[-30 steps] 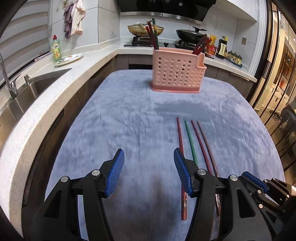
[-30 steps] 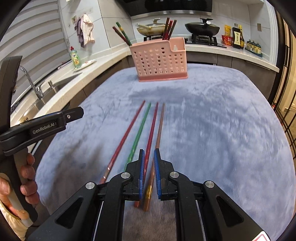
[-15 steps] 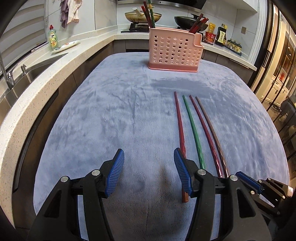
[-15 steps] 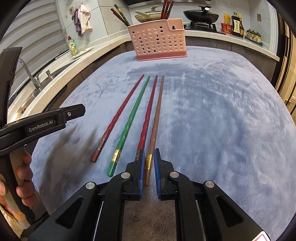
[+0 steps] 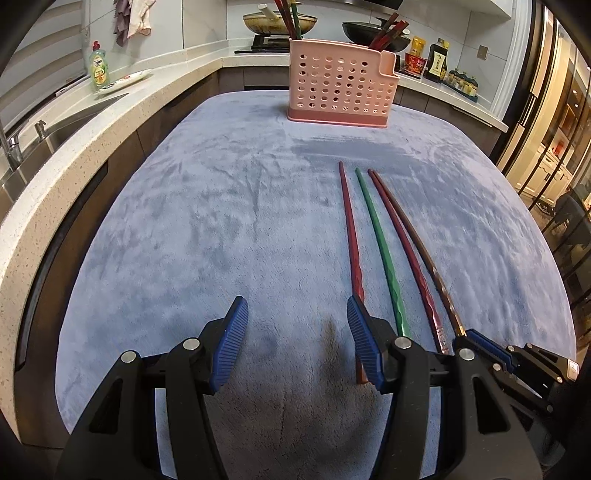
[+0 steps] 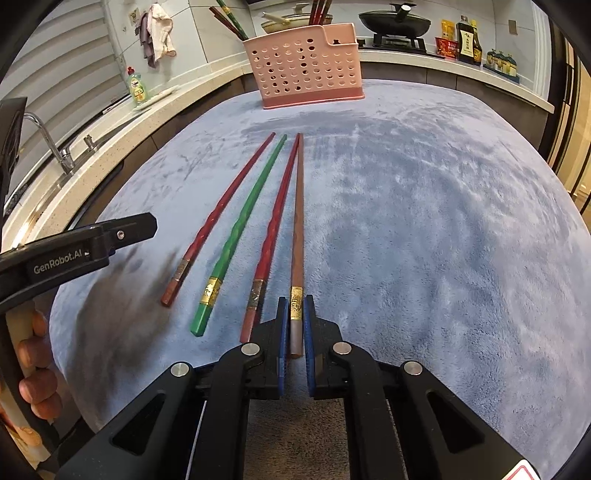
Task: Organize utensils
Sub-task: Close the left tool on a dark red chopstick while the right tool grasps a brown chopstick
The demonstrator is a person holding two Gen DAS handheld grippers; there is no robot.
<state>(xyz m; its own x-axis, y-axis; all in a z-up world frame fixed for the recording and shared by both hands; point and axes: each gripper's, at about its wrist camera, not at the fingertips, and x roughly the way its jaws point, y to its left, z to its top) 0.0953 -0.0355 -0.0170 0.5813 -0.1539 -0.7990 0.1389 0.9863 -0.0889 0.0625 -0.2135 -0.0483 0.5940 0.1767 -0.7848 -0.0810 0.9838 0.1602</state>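
Observation:
Four chopsticks lie side by side on the blue-grey cloth: a red one [image 6: 221, 206], a green one [image 6: 247, 218], a dark red one [image 6: 277, 214] and a brown one [image 6: 297, 221]. My right gripper [image 6: 295, 317] is closed around the near end of the brown chopstick, which still lies on the cloth. My left gripper [image 5: 295, 332] is open and empty, just left of the chopsticks' near ends; the red one [image 5: 351, 229] passes under its right finger. A pink perforated utensil basket [image 6: 306, 66] stands at the far edge and holds several chopsticks; it also shows in the left wrist view [image 5: 341, 85].
A stone counter with a sink and tap [image 6: 48, 144] runs along the left, with a dish-soap bottle [image 6: 137, 86]. A stove with a wok [image 6: 395, 18] and sauce bottles [image 6: 465, 37] are behind the basket. The cloth's front edge is close to both grippers.
Both grippers have pulled back toward the near ends of the chopsticks. The brown chopstick's near end now lies between the right gripper's fingers. The left gripper stays open.

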